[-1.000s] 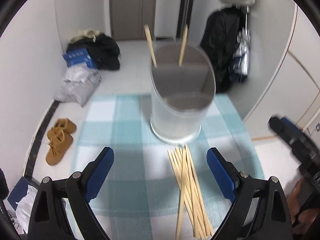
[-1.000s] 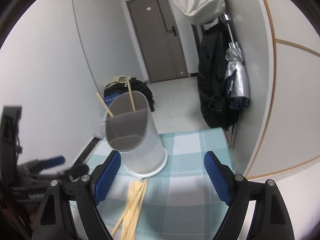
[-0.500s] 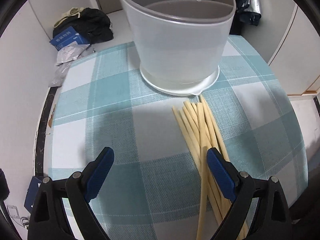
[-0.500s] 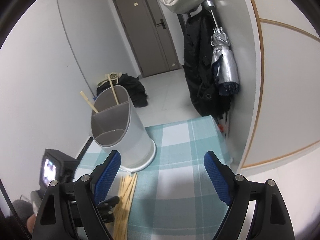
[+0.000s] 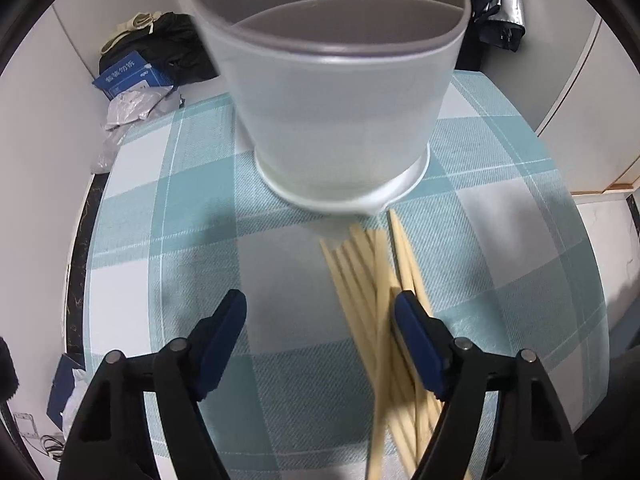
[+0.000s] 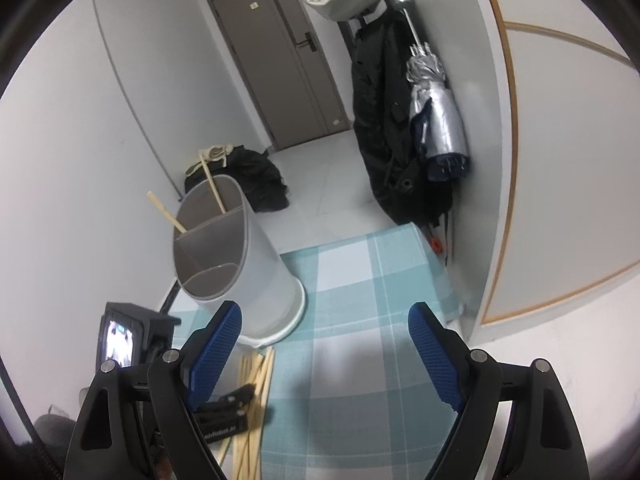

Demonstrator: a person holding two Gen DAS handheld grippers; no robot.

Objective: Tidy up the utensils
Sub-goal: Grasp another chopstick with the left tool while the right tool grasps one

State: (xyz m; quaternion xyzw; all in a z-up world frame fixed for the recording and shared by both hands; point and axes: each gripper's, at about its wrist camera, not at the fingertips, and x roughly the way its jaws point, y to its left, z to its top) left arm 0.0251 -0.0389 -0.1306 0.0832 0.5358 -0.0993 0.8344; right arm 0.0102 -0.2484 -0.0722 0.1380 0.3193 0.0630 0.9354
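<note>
A pile of wooden chopsticks [image 5: 380, 312] lies on the teal checked tablecloth [image 5: 168, 240], just in front of a white divided utensil holder [image 5: 336, 112]. My left gripper [image 5: 320, 320] is open and low over the cloth, its right finger [image 5: 416, 332] over the pile. In the right wrist view the holder [image 6: 236, 264] holds two chopsticks [image 6: 212, 188] in its back compartment, and the pile [image 6: 256, 392] lies below it. My right gripper [image 6: 324, 340] is open and empty, raised above the table. The left gripper's fingertips [image 6: 228, 404] show at the pile.
The table's right edge [image 6: 444, 280] meets a wall with a hanging black coat [image 6: 384, 120] and a folded umbrella [image 6: 436, 116]. On the floor left of the table lie a black bag [image 5: 172, 52], a blue box [image 5: 128, 76] and plastic bags.
My left gripper has dropped lower and nearer the holder, its right finger now reaching the chopstick pile. My right gripper has stayed raised and open, tilting a little.
</note>
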